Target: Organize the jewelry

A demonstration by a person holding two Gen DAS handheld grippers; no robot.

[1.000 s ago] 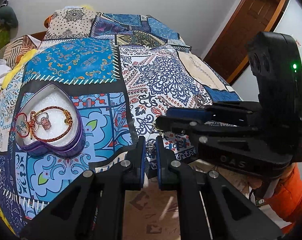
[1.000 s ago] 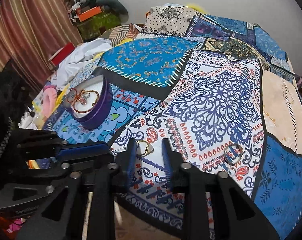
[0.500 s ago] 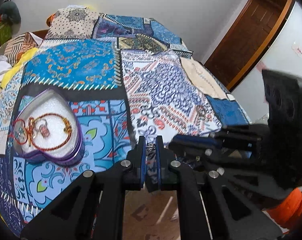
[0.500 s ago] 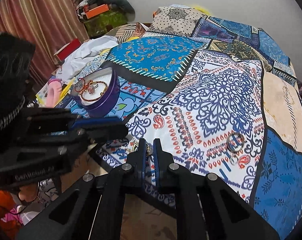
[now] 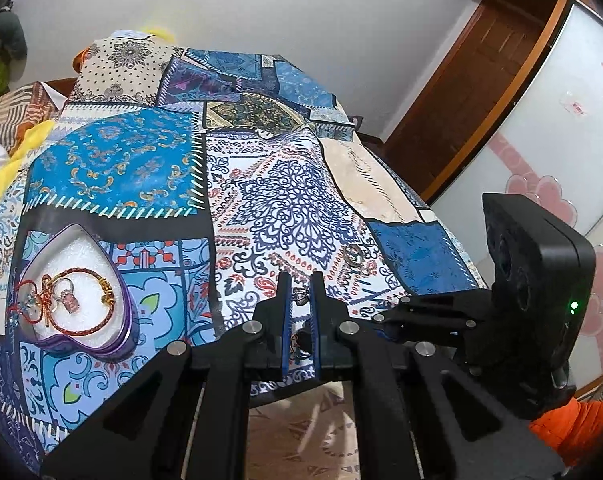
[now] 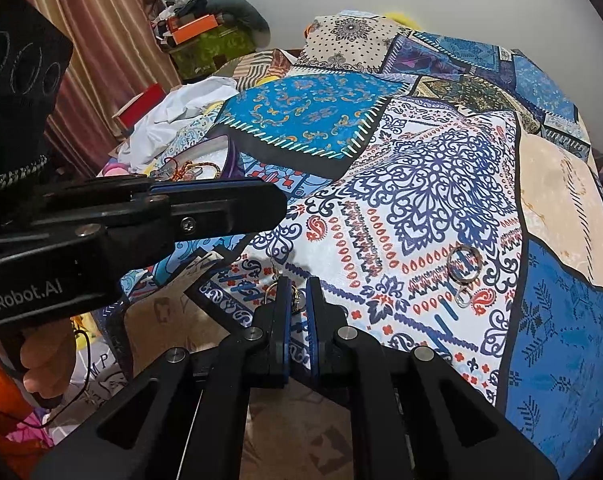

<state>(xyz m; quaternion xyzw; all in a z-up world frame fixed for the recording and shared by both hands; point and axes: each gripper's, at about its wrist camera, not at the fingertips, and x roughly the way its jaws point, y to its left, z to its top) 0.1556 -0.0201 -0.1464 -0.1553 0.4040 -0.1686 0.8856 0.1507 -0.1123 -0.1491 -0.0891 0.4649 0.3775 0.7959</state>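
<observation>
A bed (image 5: pixel 285 208) covered with a blue, white and red patchwork bedspread (image 6: pixel 429 184) carries the jewelry.

The left gripper (image 5: pixel 300 292) hangs over the near edge of the bed, its jaws drawn nearly together and clamped on a small silver trinket (image 5: pixel 299 294) at the tips; exactly what kind of piece it is cannot be made out.

The right gripper (image 6: pixel 297 298) is also at the near edge, just to the right of the left one. Its jaws have just closed and now pinch a small gold-coloured ring (image 6: pixel 298 297) between the blue pads, with a thin wire loop showing beside the left pad.

From the right wrist camera the left gripper crosses the view as a long black bar, held by a hand (image 6: pixel 45 364) next to an orange sleeve (image 6: pixel 5 432).

A purple heart-shaped tin (image 5: pixel 77 292) sits toward the left side of the bed, well apart from both grippers. On its white lining lie a gold bracelet (image 5: pixel 101 304), a red knotted cord (image 5: pixel 41 304) and a small pink-stoned piece (image 5: pixel 70 302) (all overlapping one another).

Toward the right side of the bed, on the white patterned patch, a large metal ring (image 6: pixel 464 262) lies flat with a smaller ring (image 6: pixel 463 298) just beside it, nearer the edge.
</observation>
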